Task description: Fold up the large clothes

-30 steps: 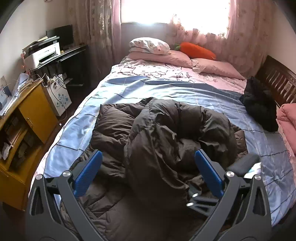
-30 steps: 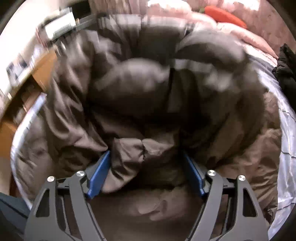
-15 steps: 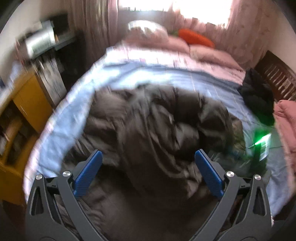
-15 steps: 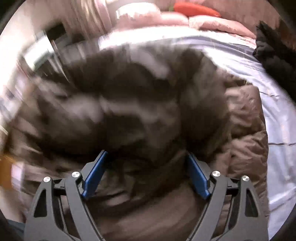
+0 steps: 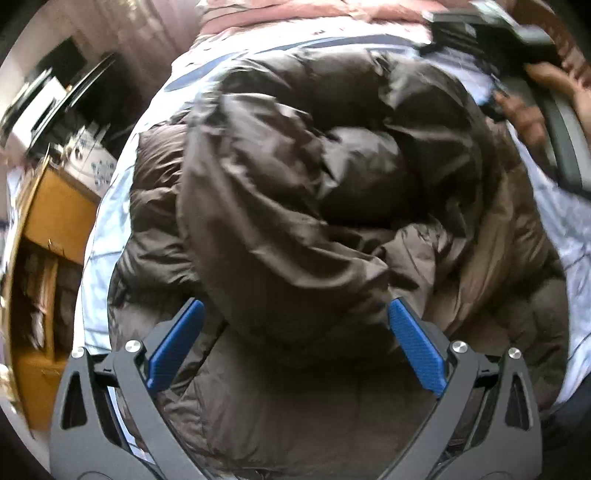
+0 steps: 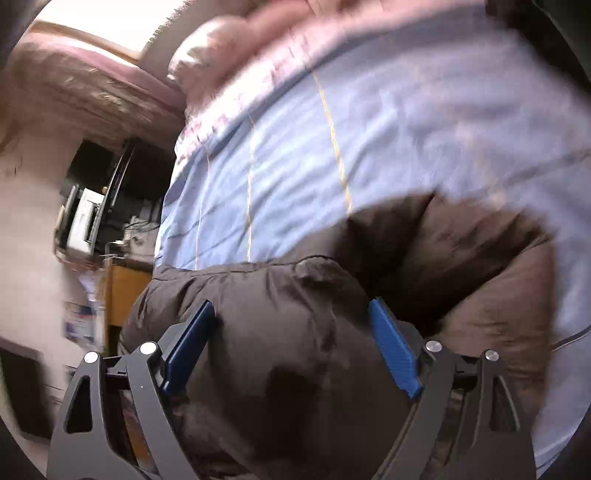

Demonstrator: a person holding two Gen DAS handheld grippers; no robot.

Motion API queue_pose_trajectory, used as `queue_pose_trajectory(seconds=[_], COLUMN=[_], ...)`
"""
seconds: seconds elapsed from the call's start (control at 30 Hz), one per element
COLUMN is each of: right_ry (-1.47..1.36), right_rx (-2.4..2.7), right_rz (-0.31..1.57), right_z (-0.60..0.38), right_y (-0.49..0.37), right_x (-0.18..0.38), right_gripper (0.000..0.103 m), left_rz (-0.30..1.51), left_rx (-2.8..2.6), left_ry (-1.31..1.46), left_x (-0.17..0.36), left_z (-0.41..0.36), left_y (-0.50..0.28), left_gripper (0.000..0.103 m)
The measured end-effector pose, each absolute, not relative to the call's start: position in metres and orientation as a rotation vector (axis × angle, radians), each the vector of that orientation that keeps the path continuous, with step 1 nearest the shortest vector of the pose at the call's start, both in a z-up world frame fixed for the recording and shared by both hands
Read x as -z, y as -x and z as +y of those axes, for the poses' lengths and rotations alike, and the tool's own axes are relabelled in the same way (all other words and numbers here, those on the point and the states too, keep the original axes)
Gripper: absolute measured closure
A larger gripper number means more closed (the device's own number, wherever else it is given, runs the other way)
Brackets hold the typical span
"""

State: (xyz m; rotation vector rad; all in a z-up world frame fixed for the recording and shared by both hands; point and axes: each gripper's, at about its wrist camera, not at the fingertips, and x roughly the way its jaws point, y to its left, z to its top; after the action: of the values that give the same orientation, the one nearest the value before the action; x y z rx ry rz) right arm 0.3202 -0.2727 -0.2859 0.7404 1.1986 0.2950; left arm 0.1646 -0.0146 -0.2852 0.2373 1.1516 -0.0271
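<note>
A large dark brown puffer jacket (image 5: 295, 192) lies crumpled in a heap on the blue bed sheet (image 5: 110, 206). My left gripper (image 5: 291, 314) hangs close above its near side, pointing steeply down, jaws wide open, a thick fold bulging between the blue pads (image 5: 415, 350) without being pinched. In the right wrist view the jacket (image 6: 295, 332) fills the lower half. My right gripper (image 6: 291, 314) stands wide open over a rounded bulge of it. The right gripper's dark body (image 5: 517, 33) and the hand (image 5: 528, 107) holding it show at the top right of the left wrist view.
The bed sheet (image 6: 369, 129) stretches beyond the jacket toward pink pillows (image 6: 240, 48). A yellow cabinet (image 5: 55, 221) and a dark desk with a printer (image 6: 85, 221) stand beside the bed's left edge. Both views are blurred by motion.
My left gripper has dropped closer to the jacket and tipped downward. My right gripper has let go of the fold, swung sideways and rolled, so the sheet now fills its view.
</note>
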Motion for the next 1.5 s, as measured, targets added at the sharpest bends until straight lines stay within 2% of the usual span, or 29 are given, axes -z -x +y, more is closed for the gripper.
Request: queue_pose_trajectory(seconds=[0.03, 0.1, 0.17, 0.2, 0.3, 0.43, 0.5, 0.57, 0.7, 0.83, 1.03, 1.17, 1.37, 1.5], right_ry=[-0.782, -0.772, -0.755, -0.739, -0.525, -0.238, 0.024, 0.122, 0.064, -0.05, 0.006, 0.051, 0.209, 0.253], right_rx=[-0.321, -0.328, -0.344, -0.353, -0.319, -0.246, -0.229, -0.235, -0.277, -0.38, -0.531, -0.584, -0.678, -0.744], right_rz=[1.219, 1.208, 1.153, 1.13, 1.024, 0.799, 0.671, 0.663, 0.694, 0.653, 0.583, 0.639, 0.673, 0.807], right_z=[-0.271, -0.267, -0.264, -0.262, -0.244, -0.205, -0.171, -0.157, -0.17, -0.194, -0.188, -0.179, -0.17, -0.169], right_y=[-0.326, -0.331, -0.336, -0.339, -0.347, -0.345, -0.333, -0.33, -0.321, -0.279, -0.183, -0.134, -0.045, -0.002], right_x=[0.294, 0.296, 0.287, 0.283, 0.26, 0.212, 0.196, 0.196, 0.193, 0.165, 0.119, 0.122, 0.137, 0.171], right_gripper=[0.02, 0.048, 0.064, 0.069, 0.076, 0.08, 0.081, 0.081, 0.081, 0.081, 0.081, 0.083, 0.085, 0.094], left_rz=[1.156, 1.178, 1.186, 1.184, 1.166, 1.161, 1.167, 1.183, 1.26, 1.296, 1.382, 1.377, 1.228, 0.984], left_rx=[0.027, 0.035, 0.049, 0.056, 0.072, 0.066, 0.05, 0.031, 0.028, 0.004, -0.063, -0.051, -0.06, -0.198], left_ry=[-0.253, -0.274, -0.268, -0.263, -0.234, -0.195, -0.187, -0.174, -0.052, 0.027, 0.106, 0.163, 0.36, 0.457], left_x=[0.289, 0.297, 0.3, 0.298, 0.292, 0.291, 0.291, 0.295, 0.305, 0.311, 0.34, 0.324, 0.281, 0.244], left_z=[-0.017, -0.022, -0.024, -0.024, -0.022, -0.015, -0.009, -0.002, 0.02, 0.037, 0.059, 0.079, 0.142, 0.196], left_y=[-0.165, -0.168, -0.171, -0.171, -0.173, -0.176, -0.178, -0.184, -0.193, -0.198, -0.203, -0.17, -0.093, -0.057], left_gripper=[0.002, 0.002, 0.002, 0.002, 0.002, 0.002, 0.002, 0.002, 0.002, 0.002, 0.002, 0.002, 0.002, 0.002])
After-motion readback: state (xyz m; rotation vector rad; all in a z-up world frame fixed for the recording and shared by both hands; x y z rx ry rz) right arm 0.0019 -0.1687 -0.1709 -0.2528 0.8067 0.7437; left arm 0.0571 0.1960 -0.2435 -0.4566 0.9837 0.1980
